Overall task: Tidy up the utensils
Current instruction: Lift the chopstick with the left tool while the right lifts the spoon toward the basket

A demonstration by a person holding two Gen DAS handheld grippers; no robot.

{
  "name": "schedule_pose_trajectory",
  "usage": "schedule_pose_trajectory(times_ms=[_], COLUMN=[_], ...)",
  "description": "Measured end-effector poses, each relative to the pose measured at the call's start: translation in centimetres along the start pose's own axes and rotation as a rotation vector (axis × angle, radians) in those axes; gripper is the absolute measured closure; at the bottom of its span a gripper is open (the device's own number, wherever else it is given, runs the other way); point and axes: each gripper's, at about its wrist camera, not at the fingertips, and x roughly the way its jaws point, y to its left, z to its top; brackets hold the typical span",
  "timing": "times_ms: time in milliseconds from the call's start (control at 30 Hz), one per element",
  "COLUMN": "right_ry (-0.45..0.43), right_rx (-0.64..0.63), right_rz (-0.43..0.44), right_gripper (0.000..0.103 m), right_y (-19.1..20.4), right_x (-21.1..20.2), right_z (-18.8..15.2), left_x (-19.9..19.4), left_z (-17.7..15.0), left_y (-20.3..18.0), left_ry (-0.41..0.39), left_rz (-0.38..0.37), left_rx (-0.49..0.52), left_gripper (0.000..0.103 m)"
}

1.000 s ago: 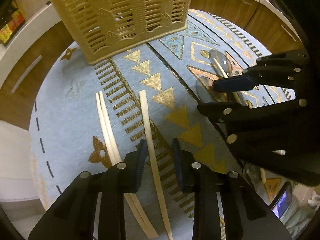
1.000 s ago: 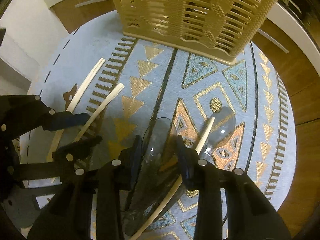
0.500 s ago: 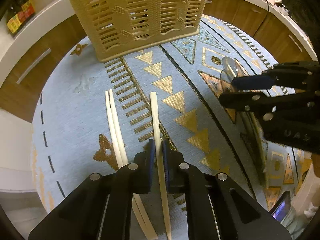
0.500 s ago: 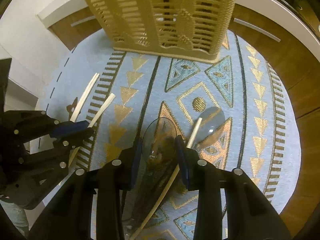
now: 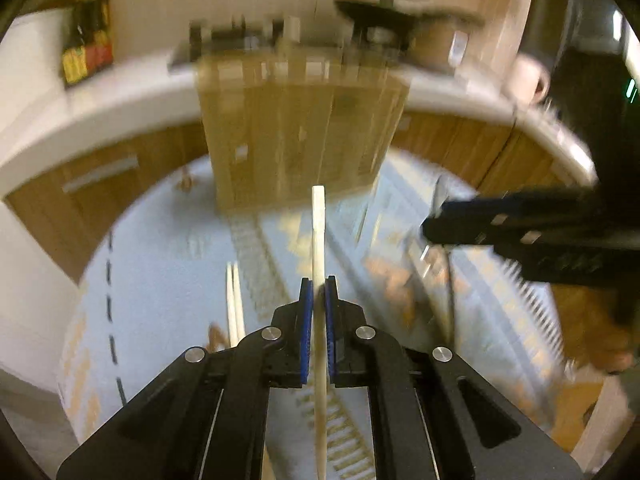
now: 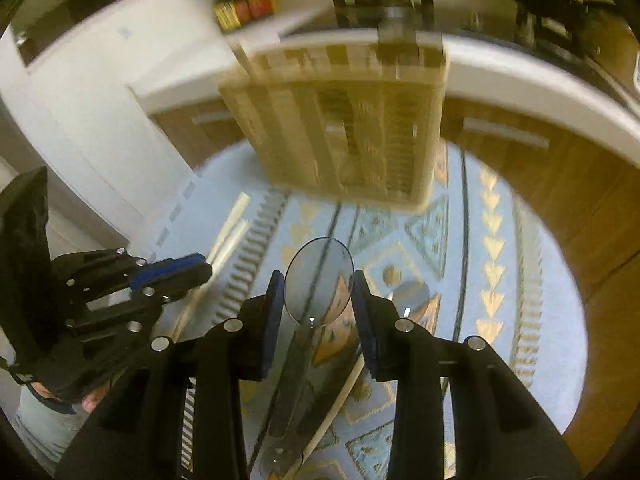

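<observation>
Both grippers have been lifted off the mat since half a second ago, each with its catch, and both views are now tilted up toward the basket and smeared by motion. Left gripper [image 5: 317,300]: fingers are closed on one chopstick [image 5: 319,236], clamped part-way along, tip pointing ahead at the basket [image 5: 300,140], tail running back under the camera. Right gripper [image 6: 318,300]: fingers are set against the edges of a clear plastic spoon [image 6: 319,280] bowl, handle trailing down between the arms; grip looks made, though contact on clear plastic is hard to confirm. For the step in hand, judged to be the carry to the basket: squeeze should be held steady on both, since the chopstick is held off its middle and could pivot, and the smooth spoon bowl could slip out of an edge pinch. Each piece should be brought over the basket rim and tipped end-down before release; which compartment suits which cannot be told, as the basket is blurred. The two grippers should be kept apart on approach, as they are near each other now. Count: chopsticks, one held, two lying side by side on the mat [image 5: 236,304], one more under the right gripper [image 6: 340,404], four in all; spoons, one held, one on the mat [image 6: 412,294], two; basket, one; patterned mat [image 6: 532,320], one.
</observation>
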Motion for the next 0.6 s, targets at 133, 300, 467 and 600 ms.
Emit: schedule_pose_trajectory(times_ms=[133, 300, 467, 600], right_ry=[-0.108, -0.238, -0.388, -0.528], right_rx=[-0.028, -0.045, -0.066, -0.073], right_rz=[0.019, 0.009, -0.030, -0.126], right_gripper=[0.072, 0.072, 0.072, 0.072], right_y=[0.5, 1.2, 1.4, 1.1], right_x=[-2.8, -5.4, -8.2, -10.3], right_z=[1.2, 3.8, 7.1, 9.8], left_x=[-2.9, -6.0, -7.8, -7.9], left_z=[2.6, 6.1, 10.4, 13.1], left_y=[-0.6, -1.0, -1.2, -2.2], left_ry=[-0.157, -0.314, -0.466, -0.565], left_rz=[-0.035, -0.056, -0.085, -0.084], left_rx=[-0.016, -0.022, -0.033, -0.032], left_gripper=[0.099, 0.099, 0.099, 0.099])
